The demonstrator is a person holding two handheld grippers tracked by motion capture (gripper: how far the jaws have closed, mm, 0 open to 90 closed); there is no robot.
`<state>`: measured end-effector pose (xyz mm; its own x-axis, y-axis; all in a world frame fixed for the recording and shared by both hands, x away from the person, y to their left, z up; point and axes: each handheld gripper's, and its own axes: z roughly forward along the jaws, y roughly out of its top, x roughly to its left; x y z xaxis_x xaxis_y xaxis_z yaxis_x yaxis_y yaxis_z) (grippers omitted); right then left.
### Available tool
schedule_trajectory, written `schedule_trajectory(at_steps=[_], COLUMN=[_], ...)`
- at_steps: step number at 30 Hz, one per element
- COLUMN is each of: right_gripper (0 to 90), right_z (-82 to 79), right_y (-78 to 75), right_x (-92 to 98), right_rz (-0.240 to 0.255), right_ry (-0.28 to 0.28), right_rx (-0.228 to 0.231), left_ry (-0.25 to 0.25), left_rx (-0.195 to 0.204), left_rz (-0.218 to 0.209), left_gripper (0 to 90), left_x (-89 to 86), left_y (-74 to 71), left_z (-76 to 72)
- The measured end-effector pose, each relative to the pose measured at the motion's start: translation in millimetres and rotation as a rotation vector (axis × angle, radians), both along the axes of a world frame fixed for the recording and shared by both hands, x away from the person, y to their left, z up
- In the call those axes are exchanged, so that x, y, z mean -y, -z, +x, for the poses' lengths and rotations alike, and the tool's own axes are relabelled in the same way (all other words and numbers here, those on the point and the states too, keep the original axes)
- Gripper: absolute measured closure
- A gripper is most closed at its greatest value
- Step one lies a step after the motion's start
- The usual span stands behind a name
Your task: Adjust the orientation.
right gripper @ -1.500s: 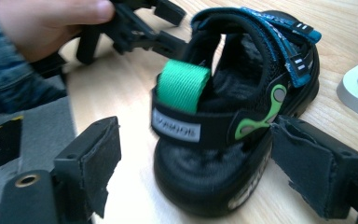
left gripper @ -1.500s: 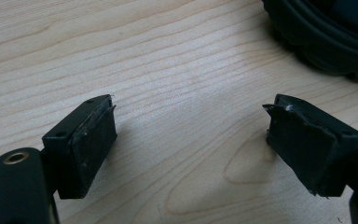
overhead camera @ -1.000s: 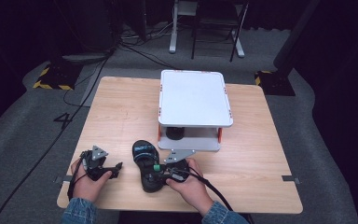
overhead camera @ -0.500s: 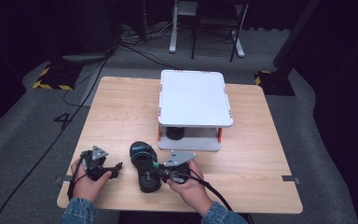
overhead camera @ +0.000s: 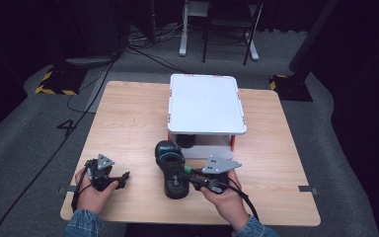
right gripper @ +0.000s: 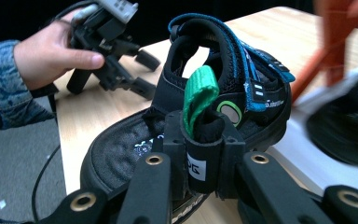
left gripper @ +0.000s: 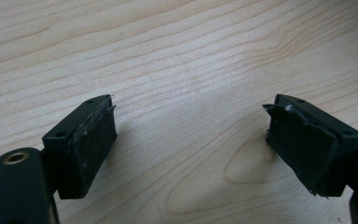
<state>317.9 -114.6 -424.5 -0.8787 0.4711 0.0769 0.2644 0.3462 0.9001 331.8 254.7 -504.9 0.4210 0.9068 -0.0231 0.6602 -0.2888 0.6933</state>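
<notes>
Left gripper (overhead camera: 123,177) jaws gape; right gripper (right gripper: 204,154) jaws have just closed, clamped tight.

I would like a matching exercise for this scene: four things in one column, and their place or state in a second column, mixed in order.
Things:
1. right gripper
2. left gripper
3. sandal
4. white shelf

Places or states:
A. stands at the far middle of the wooden table
B. fingers apart over bare wood, nothing between them
C. black with blue straps and a green loop
D. fingers closed on the sandal's heel strap

Right pairs: 1-D, 2-B, 3-C, 4-A
</notes>
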Motion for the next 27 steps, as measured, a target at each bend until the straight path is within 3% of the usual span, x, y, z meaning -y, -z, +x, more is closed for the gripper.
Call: schedule_trajectory(at_steps=[4, 12, 18, 27], right_gripper=[78.9, 78.8, 78.8, 78.7], right_z=[-0.3, 3.3, 8.6, 24.3], right_y=[-1.0, -6.4, -10.2, -1.0], right_x=[21.7, 48.7, 67.1, 83.3], right_rz=[0.032, 0.003, -0.006, -0.051], right_ry=[0.041, 0.117, 0.214, 0.345], right_rx=[-0.011, -0.009, -0.004, -0.004], left_ry=[-0.001, 0.001, 0.001, 0.001], left_rx=[0.0, 0.0, 0.0, 0.0], left_rz=[0.0, 0.0, -0.001, -0.001], left_gripper=[15.7, 15.7, 15.7, 15.7], left_x=[0.1, 0.0, 0.0, 0.0], left_y=[0.0, 0.0, 0.0, 0.0], left_z=[0.0, -0.2, -0.2, -0.2])
